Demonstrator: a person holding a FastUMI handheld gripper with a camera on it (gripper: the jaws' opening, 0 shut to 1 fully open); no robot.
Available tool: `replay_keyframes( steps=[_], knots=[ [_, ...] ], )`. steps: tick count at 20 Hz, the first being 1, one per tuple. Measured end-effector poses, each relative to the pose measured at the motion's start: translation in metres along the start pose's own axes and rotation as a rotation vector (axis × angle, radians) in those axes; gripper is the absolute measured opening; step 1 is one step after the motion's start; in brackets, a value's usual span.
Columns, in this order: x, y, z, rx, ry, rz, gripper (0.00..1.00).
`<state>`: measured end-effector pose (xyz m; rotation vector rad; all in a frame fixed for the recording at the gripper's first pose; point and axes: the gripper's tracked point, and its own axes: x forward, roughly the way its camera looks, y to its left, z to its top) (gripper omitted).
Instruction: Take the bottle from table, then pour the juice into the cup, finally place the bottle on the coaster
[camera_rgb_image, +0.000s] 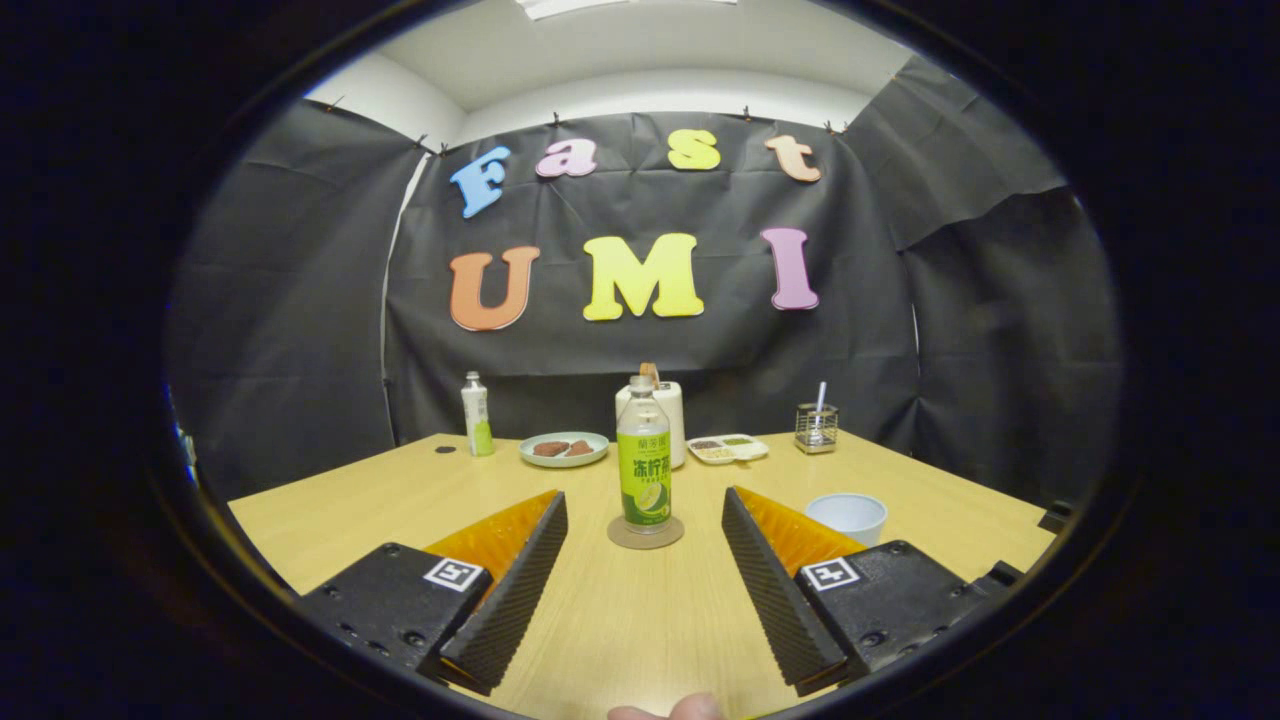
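A clear bottle (644, 460) with a green label stands upright on a round coaster (645, 533), just ahead of my fingers and centred between them. My gripper (645, 495) is open, its two fingers spread wide on either side with nothing between them. A white cup (848, 516) sits on the table to the right of the bottle, just beyond my right finger (770, 575).
Along the back of the wooden table (330, 520) are a small white-and-green bottle (476, 415), a plate with brown food (563, 449), a white jug (668, 415) behind the bottle, a divided snack tray (727, 449) and a wire holder (816, 427). A fingertip (665, 710) shows below the fingers.
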<state>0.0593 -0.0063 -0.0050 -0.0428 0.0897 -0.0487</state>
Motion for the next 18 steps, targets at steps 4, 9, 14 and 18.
replay_keyframes(
  steps=[4,9,14,18],
  knots=[
    [0.0002,-0.0015,-0.0009,0.011,0.001,-0.006,1.00],
    [0.0011,-0.0073,-0.0017,0.018,0.001,-0.029,1.00],
    [0.0010,-0.0075,-0.0012,0.018,-0.003,-0.036,1.00],
    [0.0004,-0.0061,-0.0008,0.013,-0.012,-0.030,1.00]
  ],
)
